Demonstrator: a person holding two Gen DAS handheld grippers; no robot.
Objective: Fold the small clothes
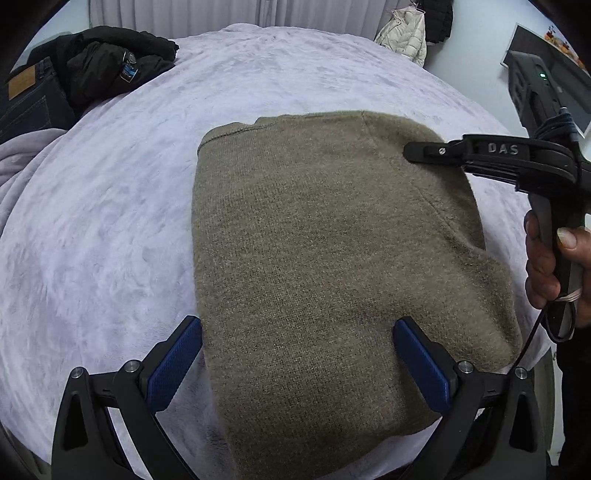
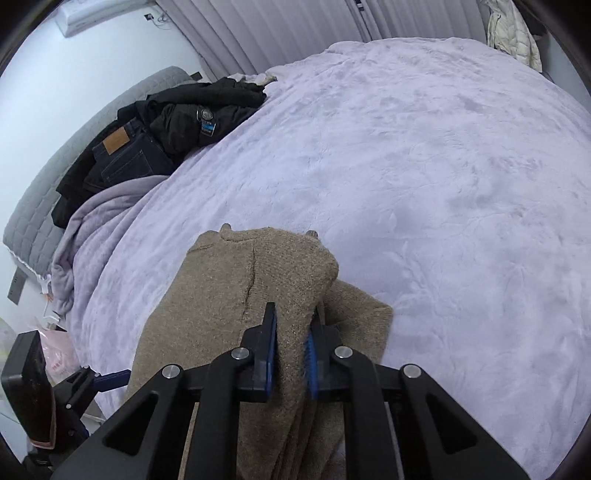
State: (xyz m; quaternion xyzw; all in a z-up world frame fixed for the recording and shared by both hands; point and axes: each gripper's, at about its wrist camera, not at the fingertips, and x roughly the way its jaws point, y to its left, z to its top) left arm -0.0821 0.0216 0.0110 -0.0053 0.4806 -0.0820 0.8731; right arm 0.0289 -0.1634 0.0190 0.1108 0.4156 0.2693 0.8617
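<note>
An olive-brown knit sweater (image 1: 314,258) lies partly folded on the lavender bed cover (image 1: 110,221). My left gripper (image 1: 297,325) is open, its blue pads either side of the sweater's near part, holding nothing. My right gripper (image 2: 293,321) is shut on a raised fold of the sweater (image 2: 266,280) at its right edge; in the left wrist view it (image 1: 410,151) reaches in from the right over the sweater's far right corner. The sweater's near end is hidden under my right gripper's frame.
A pile of black clothes (image 2: 199,110) and dark jeans (image 2: 122,155) lies at the bed's far left, by a grey headboard (image 2: 44,199). A cream jacket (image 1: 404,33) hangs at the back. Curtains (image 2: 295,26) run behind the bed.
</note>
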